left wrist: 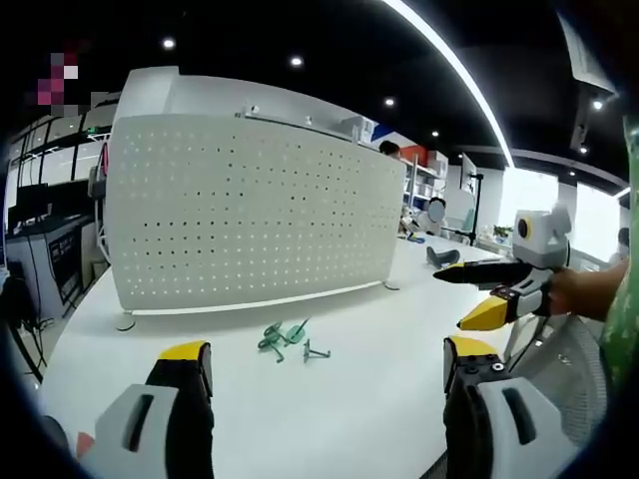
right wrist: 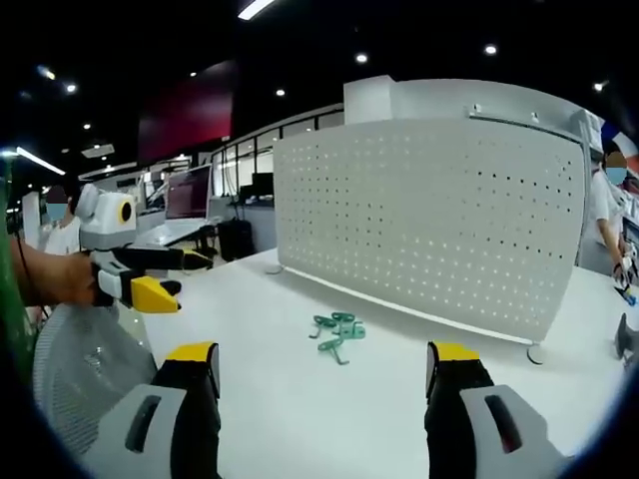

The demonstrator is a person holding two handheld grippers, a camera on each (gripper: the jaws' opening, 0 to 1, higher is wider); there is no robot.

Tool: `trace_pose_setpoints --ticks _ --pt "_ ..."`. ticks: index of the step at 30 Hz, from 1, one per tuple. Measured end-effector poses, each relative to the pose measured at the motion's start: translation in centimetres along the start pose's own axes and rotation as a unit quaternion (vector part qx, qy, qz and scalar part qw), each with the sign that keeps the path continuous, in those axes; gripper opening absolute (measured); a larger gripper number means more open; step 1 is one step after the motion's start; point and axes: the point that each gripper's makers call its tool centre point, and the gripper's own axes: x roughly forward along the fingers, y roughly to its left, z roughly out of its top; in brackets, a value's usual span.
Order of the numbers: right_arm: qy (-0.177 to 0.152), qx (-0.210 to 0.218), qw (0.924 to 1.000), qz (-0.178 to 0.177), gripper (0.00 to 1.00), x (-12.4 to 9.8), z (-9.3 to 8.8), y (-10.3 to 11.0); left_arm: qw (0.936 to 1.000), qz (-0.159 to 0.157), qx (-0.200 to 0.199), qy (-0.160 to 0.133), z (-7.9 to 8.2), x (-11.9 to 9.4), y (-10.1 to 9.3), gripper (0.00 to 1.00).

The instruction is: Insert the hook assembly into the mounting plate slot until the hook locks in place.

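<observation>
A white perforated mounting plate (left wrist: 250,215) stands upright on the white table (left wrist: 379,399); the right gripper view also has this plate (right wrist: 429,220). A small pile of green hook pieces (left wrist: 285,339) lies on the table in front of it, and the same hooks (right wrist: 337,329) show from the other side. My left gripper (left wrist: 327,351) is open and empty, short of the hooks. It enters the right gripper view from the left as the left gripper (right wrist: 185,277). My right gripper (right wrist: 324,354) is open and empty too, and appears at the right as the right gripper (left wrist: 469,296).
A grey mesh chair back (right wrist: 85,389) sits at the table's near edge, also seen as the chair back (left wrist: 559,369). A small grey object (left wrist: 442,256) lies far right on the table. A person (right wrist: 604,200) stands behind the plate. Desks and monitors (right wrist: 190,195) fill the background.
</observation>
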Motion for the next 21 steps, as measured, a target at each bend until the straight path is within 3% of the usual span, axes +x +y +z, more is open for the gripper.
trace_pose_setpoints --ticks 11,21 --pt "-0.001 -0.043 0.9988 0.024 0.78 2.4 2.5 -0.7 0.9999 0.009 -0.004 -0.004 0.2 -0.2 0.5 0.99" --pt "0.006 -0.071 0.9965 0.043 0.69 5.1 3.5 -1.5 0.9999 0.014 -0.004 -0.002 0.1 -0.2 0.7 0.98"
